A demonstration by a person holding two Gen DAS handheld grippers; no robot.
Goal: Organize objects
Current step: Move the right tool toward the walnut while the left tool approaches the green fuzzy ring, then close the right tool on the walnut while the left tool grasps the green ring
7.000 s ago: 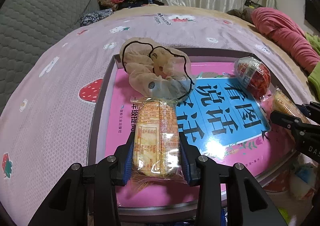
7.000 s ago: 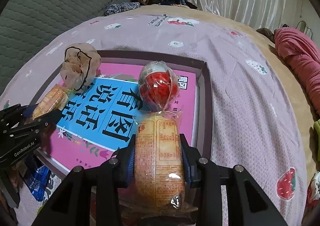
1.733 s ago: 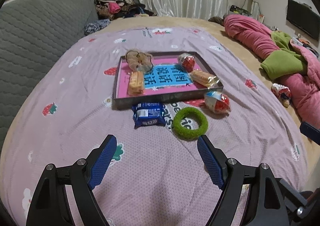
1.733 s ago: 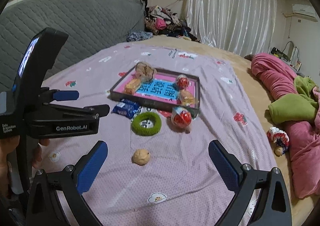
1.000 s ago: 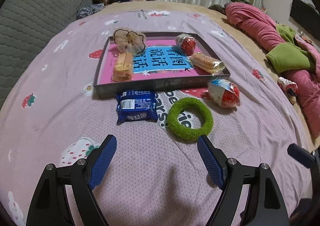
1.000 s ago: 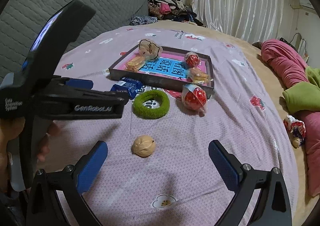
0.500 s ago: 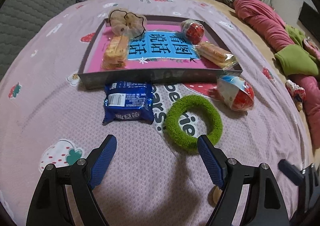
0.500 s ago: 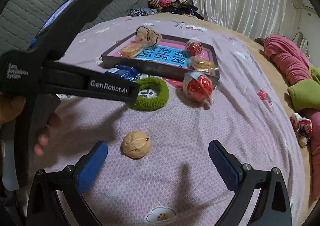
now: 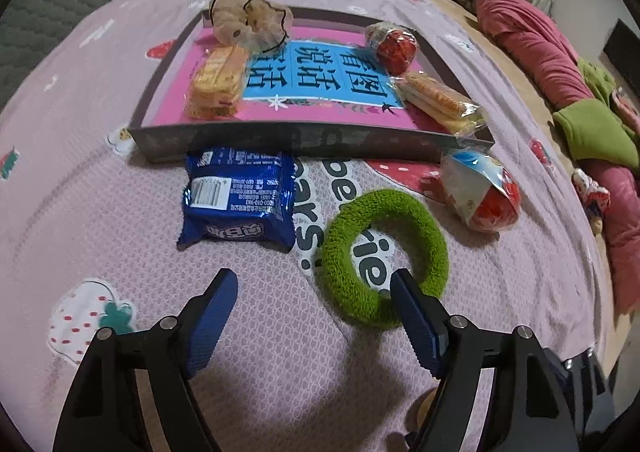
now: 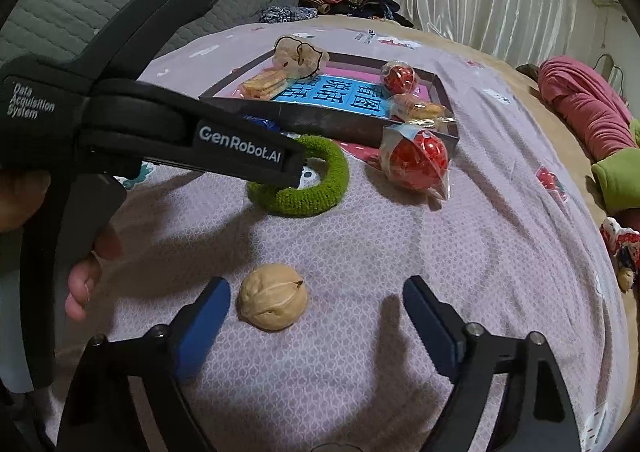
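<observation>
Tray: dark shallow rectangular tray (image 9: pixel 304 140) on the pink strawberry-print bedspread (image 9: pixel 80 156), lined pink and blue with printed characters.
Tray contents: beige gauzy scrunchie (image 9: pixel 248 18), two wrapped biscuit packs (image 9: pixel 218 82) (image 9: pixel 440 102), a red ball in clear wrap (image 9: pixel 394 46).
Outside tray: blue snack packet (image 9: pixel 240 200), green fuzzy ring (image 9: pixel 384 258), second wrapped red ball (image 9: pixel 484 198), tan walnut (image 10: pixel 274 296).
Left tongs (image 9: pixel 312 316): angled down, apart and just narrowing, empty; right pad at the ring's near edge.
Right tongs (image 10: pixel 316 316): angled down, apart and just narrowing, walnut between them near the left pad, not clamped.
Person's hand (image 10: pixel 86 272): holds the left tool's handle.
</observation>
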